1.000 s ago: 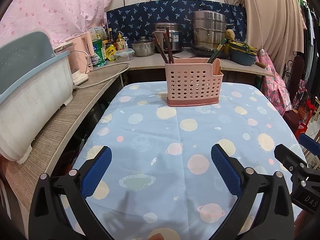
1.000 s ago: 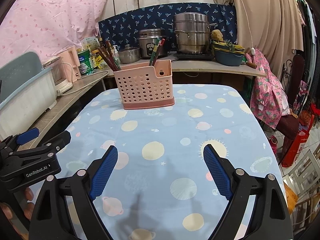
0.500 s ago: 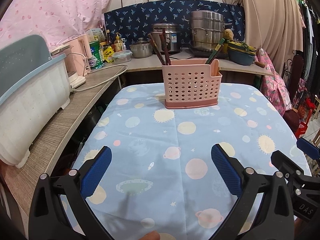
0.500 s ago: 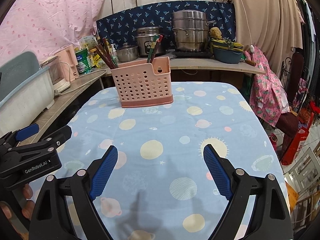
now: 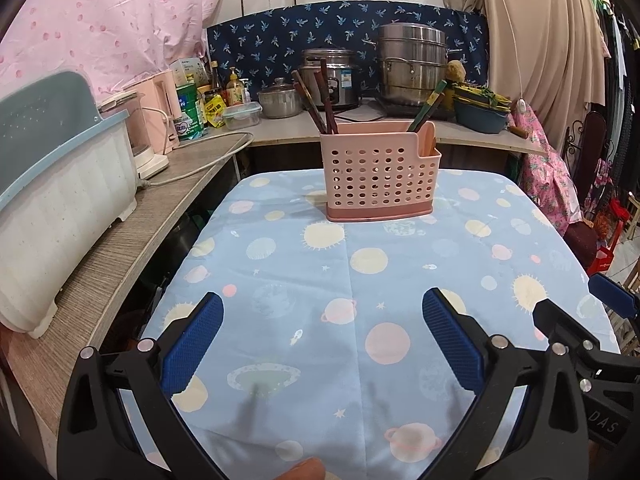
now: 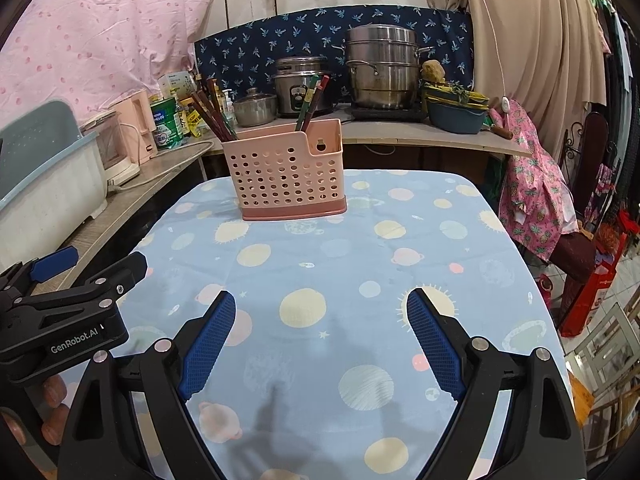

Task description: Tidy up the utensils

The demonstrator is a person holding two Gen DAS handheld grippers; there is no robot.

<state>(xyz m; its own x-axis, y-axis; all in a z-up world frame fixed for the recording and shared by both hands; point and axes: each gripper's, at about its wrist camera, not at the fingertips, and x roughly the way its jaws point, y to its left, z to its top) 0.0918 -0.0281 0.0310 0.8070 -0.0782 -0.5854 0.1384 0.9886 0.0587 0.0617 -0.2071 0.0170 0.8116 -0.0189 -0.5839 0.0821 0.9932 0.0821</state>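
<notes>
A pink perforated utensil holder (image 5: pixel 378 172) (image 6: pixel 286 172) stands upright at the far end of the table. Dark brown chopsticks (image 5: pixel 316 104) (image 6: pixel 210 114) lean out of its left side, and green and red ones (image 5: pixel 428 110) (image 6: pixel 312 98) stick up toward its right. My left gripper (image 5: pixel 322 312) hangs open over the near part of the blue planet-print tablecloth (image 5: pixel 360 264), nothing between its blue pads (image 5: pixel 192 348). To its right my right gripper (image 6: pixel 320 308) is open too, equally far from the holder, and empty. Each gripper shows at the edge of the other's view.
A wooden counter (image 5: pixel 120 236) runs along the left with a white and blue dish rack (image 5: pixel 52 192), a pink kettle and bottles. Steel pots (image 5: pixel 412 64), a rice cooker (image 5: pixel 330 76) and a blue basin (image 5: pixel 482 114) sit on the back shelf. Clothes and a chair stand at the right.
The left wrist view has shifted slightly, with the holder a little lower and further left in it. The right wrist view is nearly the same. Both grippers stay open and empty.
</notes>
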